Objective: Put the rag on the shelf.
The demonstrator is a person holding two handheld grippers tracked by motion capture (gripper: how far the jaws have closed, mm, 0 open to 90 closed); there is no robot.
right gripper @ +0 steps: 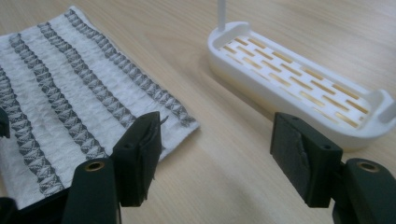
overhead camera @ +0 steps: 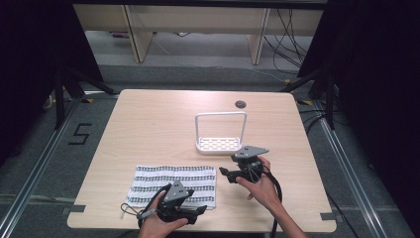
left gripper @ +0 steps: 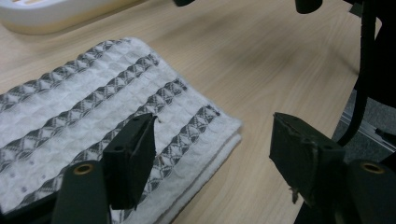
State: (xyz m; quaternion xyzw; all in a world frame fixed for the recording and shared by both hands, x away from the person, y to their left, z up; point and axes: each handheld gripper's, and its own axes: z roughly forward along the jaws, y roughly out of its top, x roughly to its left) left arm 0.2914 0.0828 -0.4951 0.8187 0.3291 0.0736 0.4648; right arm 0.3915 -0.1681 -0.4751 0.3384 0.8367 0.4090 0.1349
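A folded white cloth [overhead camera: 173, 184] with grey patterned stripes lies flat at the front of the table, left of centre. My left gripper [overhead camera: 198, 210] hovers over the cloth's [left gripper: 93, 116] near right corner, open, with nothing between its jaws; in its own view the left gripper [left gripper: 212, 154] straddles that corner. My right gripper [overhead camera: 224, 173] is just right of the cloth [right gripper: 70, 98], open and empty. In the right gripper view the right gripper [right gripper: 215, 154] points at bare table between the cloth's corner and a white slotted rack [right gripper: 299, 88].
The white rack [overhead camera: 220, 144] has a tall hoop handle and stands behind the right gripper, mid table. A round cable hole [overhead camera: 240, 104] sits near the far edge. A light wooden table [overhead camera: 148, 124] carries it all; cables and dark stands lie beyond it.
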